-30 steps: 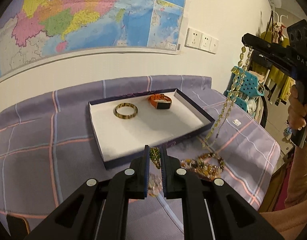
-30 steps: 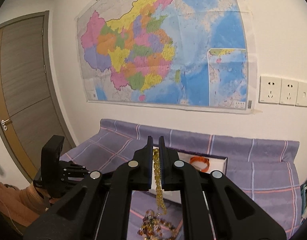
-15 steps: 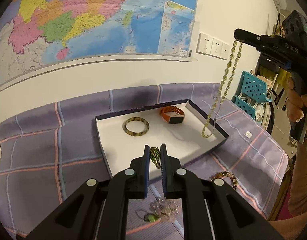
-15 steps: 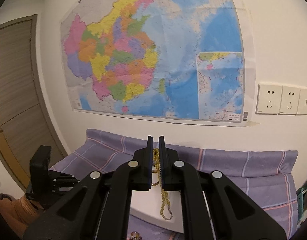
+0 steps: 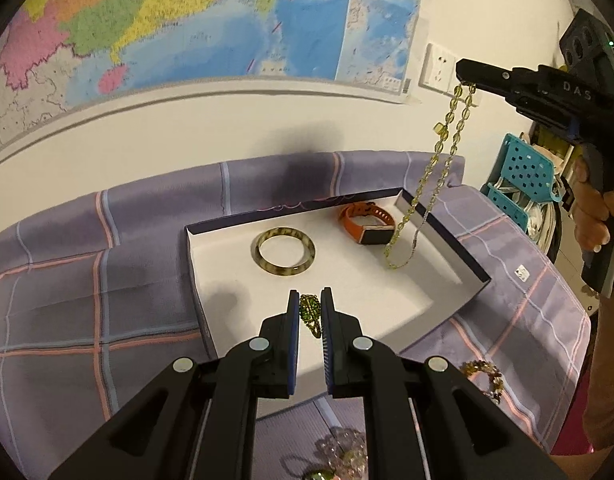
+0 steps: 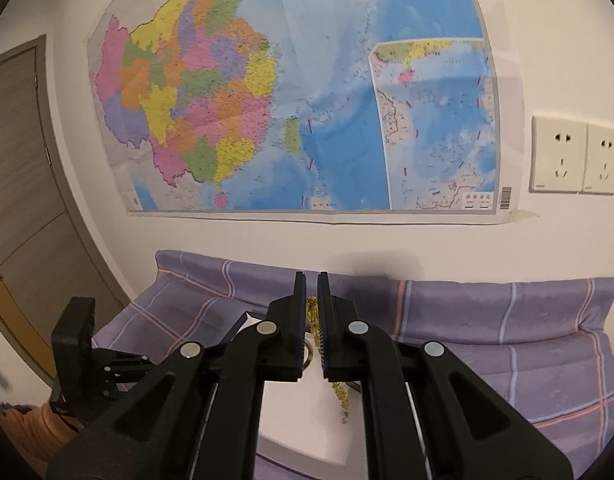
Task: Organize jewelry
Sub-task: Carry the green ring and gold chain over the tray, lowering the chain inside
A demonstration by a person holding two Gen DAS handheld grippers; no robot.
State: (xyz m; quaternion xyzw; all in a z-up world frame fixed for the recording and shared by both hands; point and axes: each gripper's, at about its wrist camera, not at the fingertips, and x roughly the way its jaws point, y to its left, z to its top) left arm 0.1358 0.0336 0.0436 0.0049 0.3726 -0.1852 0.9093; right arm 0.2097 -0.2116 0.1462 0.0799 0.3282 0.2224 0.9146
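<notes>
A: Nearest, the left tongs (image 5: 310, 312) pinch a green beaded chain (image 5: 310, 316) over the tray's (image 5: 443, 240) near edge.

B: Farther, the right tongs (image 5: 465, 76) clamp a yellow necklace (image 5: 427, 184) dangling above the tray's right side; limp, light, best gripped near its top.

A: Where does the left wrist camera sit?
B: Low and close behind its own fingers, angled down over the white tray (image 5: 211, 264), wall map (image 5: 187, 20) at 12 o'clock, the other tool at 2 o'clock.
A: And the right wrist one?
B: Higher, facing the wall nearly level; the map (image 6: 307, 100) fills it, the tray (image 6: 291, 432) only at 6 o'clock.
A: Shared?
B: Map, sockets (image 6: 559, 154), purple cloth (image 6: 487, 320), tray
</notes>
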